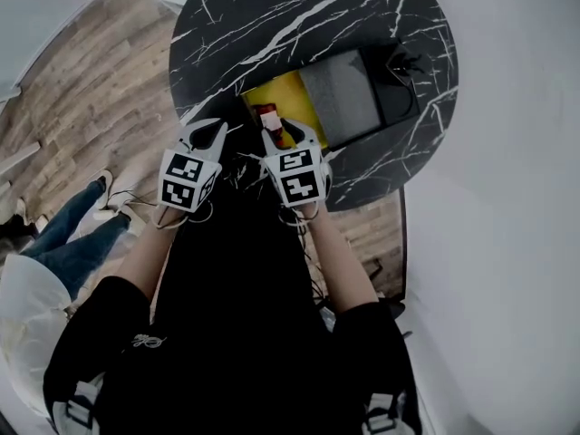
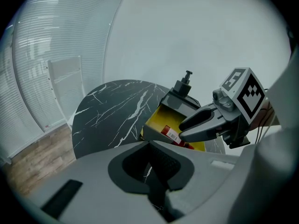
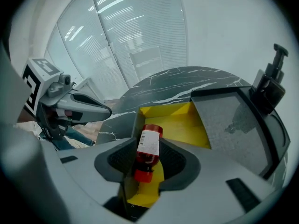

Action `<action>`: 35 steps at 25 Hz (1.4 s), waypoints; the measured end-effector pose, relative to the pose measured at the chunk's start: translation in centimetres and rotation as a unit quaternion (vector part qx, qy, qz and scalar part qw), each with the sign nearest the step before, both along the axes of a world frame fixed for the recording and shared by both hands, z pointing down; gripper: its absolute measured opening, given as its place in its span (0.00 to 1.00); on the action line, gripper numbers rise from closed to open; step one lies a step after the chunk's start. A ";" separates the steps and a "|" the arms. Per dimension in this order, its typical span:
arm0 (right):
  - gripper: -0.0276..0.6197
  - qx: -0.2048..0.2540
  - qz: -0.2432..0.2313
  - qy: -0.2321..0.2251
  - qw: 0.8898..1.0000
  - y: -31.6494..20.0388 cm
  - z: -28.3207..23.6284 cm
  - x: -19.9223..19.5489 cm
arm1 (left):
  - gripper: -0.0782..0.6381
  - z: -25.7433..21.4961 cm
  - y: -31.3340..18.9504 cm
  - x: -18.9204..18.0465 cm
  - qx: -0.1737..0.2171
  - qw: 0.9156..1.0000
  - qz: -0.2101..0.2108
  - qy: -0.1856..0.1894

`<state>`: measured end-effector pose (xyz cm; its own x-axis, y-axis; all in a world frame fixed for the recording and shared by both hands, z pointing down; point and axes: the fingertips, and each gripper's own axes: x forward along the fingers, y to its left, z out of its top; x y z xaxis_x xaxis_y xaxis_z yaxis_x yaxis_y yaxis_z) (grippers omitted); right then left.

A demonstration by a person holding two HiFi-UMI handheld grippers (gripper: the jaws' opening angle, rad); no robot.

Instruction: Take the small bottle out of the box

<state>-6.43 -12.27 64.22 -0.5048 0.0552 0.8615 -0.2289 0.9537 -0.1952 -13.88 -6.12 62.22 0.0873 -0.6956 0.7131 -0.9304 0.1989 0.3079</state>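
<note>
A small red bottle (image 1: 269,116) with a white label and red cap lies on its side in the yellow box (image 1: 294,93) on the round black marble table (image 1: 272,16). In the right gripper view the bottle (image 3: 148,146) lies cap toward me between the jaws of my right gripper (image 3: 149,158), which stand open round it above the yellow box (image 3: 180,120) floor. The left gripper view shows the bottle (image 2: 172,133) just under the right gripper (image 2: 187,127). My left gripper (image 1: 207,134) hovers shut and empty over the table's near edge, left of the box.
The box's grey lid panel (image 1: 340,93) lies open to the right of the yellow part. A black pump dispenser (image 1: 399,62) stands at the far end. A person in jeans (image 1: 72,225) stands on the wood floor at left. A white chair (image 2: 65,78) stands beyond the table.
</note>
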 end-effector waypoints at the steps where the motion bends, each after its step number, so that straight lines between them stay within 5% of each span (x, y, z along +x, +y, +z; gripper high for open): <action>1: 0.26 -0.006 0.002 0.004 1.000 0.0 0.3 0.0 | 0.11 0.1 0.0 -0.1 -0.001 1.000 0.000 0.001; 20: 0.39 -0.044 0.014 0.030 0.999 -0.8 3.2 -0.2 | 0.11 1.1 0.0 -0.3 -0.015 1.000 -0.017 0.016; 35: 0.37 -0.044 0.029 0.042 0.998 -1.2 3.3 -0.7 | 0.11 1.0 -0.2 -0.6 -0.018 1.000 -0.010 0.016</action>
<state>-7.10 -13.47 67.49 -0.4347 0.1057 0.8943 -0.3021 0.9184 -0.2554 -14.50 -6.28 63.18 0.0962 -0.6717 0.7345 -0.9161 0.2288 0.3292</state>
